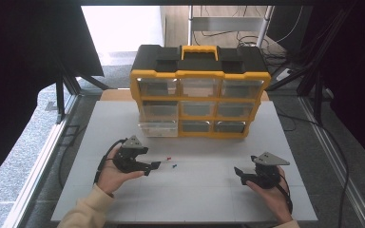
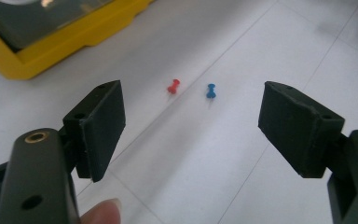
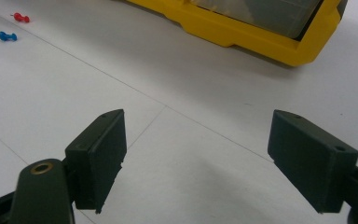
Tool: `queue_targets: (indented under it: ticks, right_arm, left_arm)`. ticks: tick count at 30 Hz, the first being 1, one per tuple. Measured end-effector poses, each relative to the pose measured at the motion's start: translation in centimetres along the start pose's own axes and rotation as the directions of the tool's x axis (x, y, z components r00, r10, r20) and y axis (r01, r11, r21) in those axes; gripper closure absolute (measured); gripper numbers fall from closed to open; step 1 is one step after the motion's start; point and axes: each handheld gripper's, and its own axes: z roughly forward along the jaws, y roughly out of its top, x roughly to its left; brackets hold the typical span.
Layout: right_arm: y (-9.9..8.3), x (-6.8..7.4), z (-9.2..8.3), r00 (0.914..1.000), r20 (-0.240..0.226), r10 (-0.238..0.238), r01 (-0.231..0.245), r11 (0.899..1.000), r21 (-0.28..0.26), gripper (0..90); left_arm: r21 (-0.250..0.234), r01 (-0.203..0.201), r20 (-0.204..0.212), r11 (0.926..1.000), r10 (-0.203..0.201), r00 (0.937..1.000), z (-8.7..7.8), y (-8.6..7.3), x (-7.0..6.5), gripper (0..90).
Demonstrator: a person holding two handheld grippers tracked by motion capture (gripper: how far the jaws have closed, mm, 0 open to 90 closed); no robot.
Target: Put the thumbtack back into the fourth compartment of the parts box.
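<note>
Two small push pins lie on the white table: a red one and a blue one just right of it. My left gripper is low over the table, a short way left of the pins and pointing at them. It is open, with nothing between its pads. My right gripper rests at the right side of the table, open and empty, pointing left. In the right gripper view the red pin and the blue pin lie far off at the upper left.
A yellow and black drawer organizer stands at the back of the table. Its bottom-left clear drawer sticks out a little. Cables and stands lie on the floor around the table.
</note>
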Motion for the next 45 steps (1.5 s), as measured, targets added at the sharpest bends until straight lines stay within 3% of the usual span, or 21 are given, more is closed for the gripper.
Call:
queue_targets:
  ticks: [11, 19, 27, 34, 40, 45]
  right_arm:
    - [0.0, 0.0, 0.1, 1.0, -0.003, -0.002, 0.002, 1.0, 0.003, 19.9]
    - [0.0, 0.0, 0.1, 1.0, -0.003, -0.007, 0.007, 1.0, 0.008, 19.9]
    - [-0.1, 0.0, 0.1, 1.0, -0.003, -0.007, 0.007, 1.0, 0.009, 19.9]
    - [-0.1, 0.0, 0.2, 1.0, -0.004, -0.008, 0.008, 1.0, 0.012, 19.9]
    - [-0.1, 0.1, 0.1, 0.9999, -0.006, -0.008, 0.008, 1.0, 0.012, 20.0]
    - [-0.1, 0.1, 0.2, 0.9999, -0.005, -0.009, 0.009, 1.0, 0.014, 20.0]
  left_arm:
    - [0.061, -0.049, 0.034, 0.9969, 0.047, 0.9983, 2.8, 0.7, -1.3, 24.5]
    - [0.117, -0.094, 0.063, 0.9887, 0.087, 0.9942, 5.1, 1.5, -1.9, 24.3]
    - [0.158, -0.121, 0.052, 0.9801, 0.114, 0.9921, 7.0, 1.9, -2.5, 25.8]
    - [0.179, -0.146, 0.056, 0.9729, 0.138, 0.9888, 8.1, 2.2, -2.7, 31.5]
    - [0.211, -0.174, 0.065, 0.9618, 0.164, 0.9843, 8.8, 2.3, -2.8, 41.6]
    - [0.231, -0.171, 0.06, 0.9578, 0.162, 0.985, 9.1, 2.3, -2.8, 48.0]
